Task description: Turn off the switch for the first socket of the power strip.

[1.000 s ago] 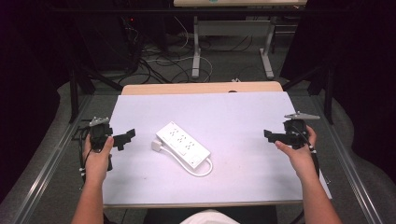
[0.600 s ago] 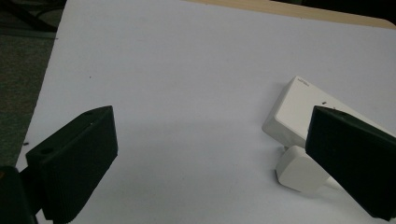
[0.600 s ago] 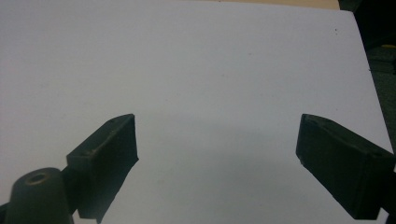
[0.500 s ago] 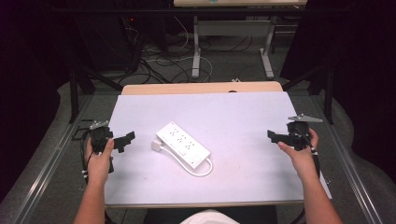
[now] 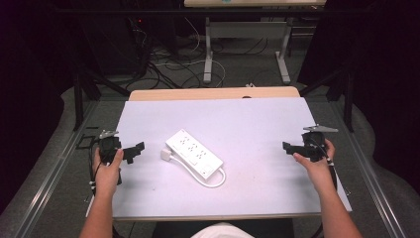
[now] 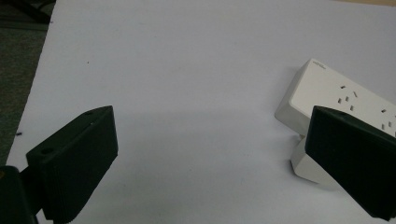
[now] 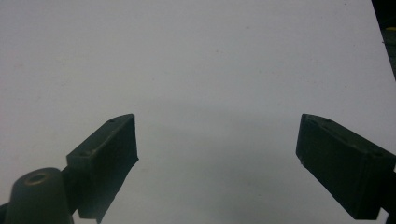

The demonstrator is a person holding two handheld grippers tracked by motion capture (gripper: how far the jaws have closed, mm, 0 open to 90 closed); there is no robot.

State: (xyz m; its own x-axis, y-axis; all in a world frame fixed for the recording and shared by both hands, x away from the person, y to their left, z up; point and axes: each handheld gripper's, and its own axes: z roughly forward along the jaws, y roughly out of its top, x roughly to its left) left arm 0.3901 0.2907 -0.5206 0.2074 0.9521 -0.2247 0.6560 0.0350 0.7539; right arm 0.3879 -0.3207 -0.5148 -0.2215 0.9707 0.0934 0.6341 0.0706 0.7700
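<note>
Power strip (image 5: 193, 153) lies mid-table (image 5: 257, 124), its plug (image 5: 165, 155) beside its left end. Left gripper (image 5: 132, 150) near it, jaws spread, empty, probably lining up. Right gripper (image 5: 289, 147) well apart, also spread, empty.

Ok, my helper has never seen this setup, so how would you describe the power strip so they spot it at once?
Look at the white table, near its middle. The power strip lies there at a slant, between the two grippers. It is a long white block with rows of sockets and a short looped white cable.
</note>
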